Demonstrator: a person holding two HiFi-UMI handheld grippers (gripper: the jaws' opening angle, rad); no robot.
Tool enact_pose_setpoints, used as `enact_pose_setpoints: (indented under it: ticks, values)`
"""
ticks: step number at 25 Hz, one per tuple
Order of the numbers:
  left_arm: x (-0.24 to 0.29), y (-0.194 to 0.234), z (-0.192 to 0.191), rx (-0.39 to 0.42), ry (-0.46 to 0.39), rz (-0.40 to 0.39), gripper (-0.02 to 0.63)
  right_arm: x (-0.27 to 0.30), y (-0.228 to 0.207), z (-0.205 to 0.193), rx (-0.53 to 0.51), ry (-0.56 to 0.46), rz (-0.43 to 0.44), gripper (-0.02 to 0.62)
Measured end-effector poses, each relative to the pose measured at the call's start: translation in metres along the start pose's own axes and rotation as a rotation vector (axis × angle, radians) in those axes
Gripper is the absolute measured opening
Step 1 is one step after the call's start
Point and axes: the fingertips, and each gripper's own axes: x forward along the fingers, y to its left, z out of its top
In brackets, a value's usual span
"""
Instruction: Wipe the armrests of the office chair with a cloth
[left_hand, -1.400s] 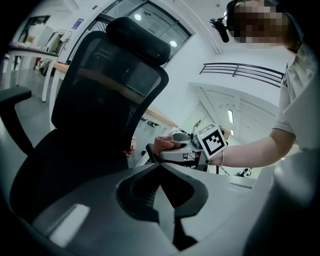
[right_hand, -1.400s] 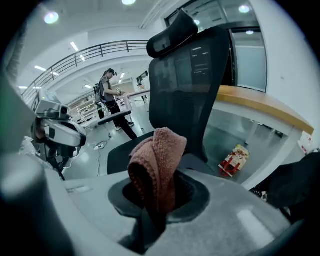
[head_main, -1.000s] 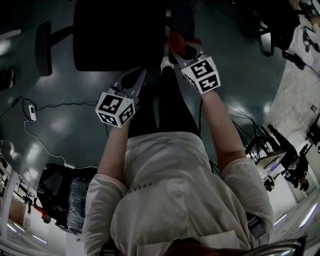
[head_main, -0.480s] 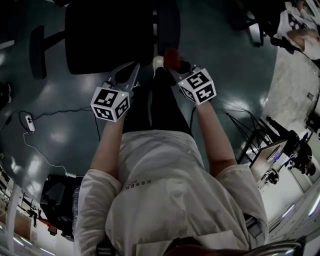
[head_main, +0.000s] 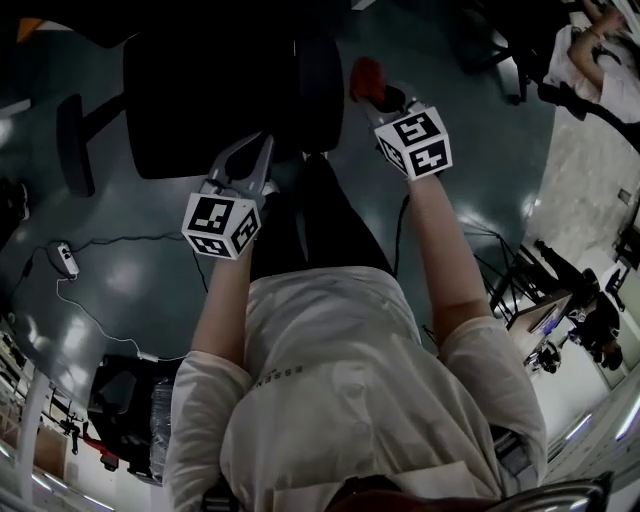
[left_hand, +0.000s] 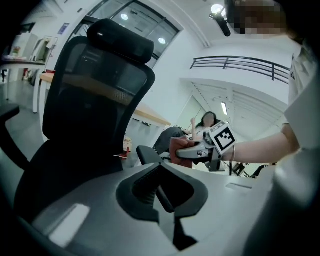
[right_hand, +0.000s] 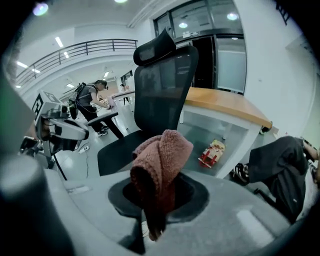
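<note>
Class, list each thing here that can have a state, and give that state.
left tongs, shut, nothing between them
right tongs, shut on the cloth
cloth, bunched, beside the armrest; contact unclear
office chair, upright, seat unoccupied

The person wears a white shirt (head_main: 340, 400) with short, loose sleeves (head_main: 205, 400) and a line of small dark print. The trousers (head_main: 320, 230) are black. The left gripper (head_main: 262, 145) and right gripper (head_main: 372, 92) are grey, with a dark hollow round the jaws. Each has a white cube (head_main: 225, 222) with black square marks.
</note>
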Motion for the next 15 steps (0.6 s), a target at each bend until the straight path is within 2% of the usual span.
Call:
enact_pose_setpoints:
  ticks: [3, 8, 15]
  values:
    - [0.012, 0.010, 0.000, 0.006, 0.017, 0.023, 0.017, 0.028, -0.022, 0.033, -0.069, -0.033, 0.032, 0.049]
    - [0.027, 0.021, 0.007, -0.046, -0.005, 0.091, 0.017, 0.074, -0.038, 0.084, -0.189, -0.047, 0.148, 0.049]
    - [0.037, 0.048, 0.004, -0.108, -0.013, 0.182, 0.017, 0.140, -0.003, 0.120, -0.342, -0.027, 0.369, 0.049]
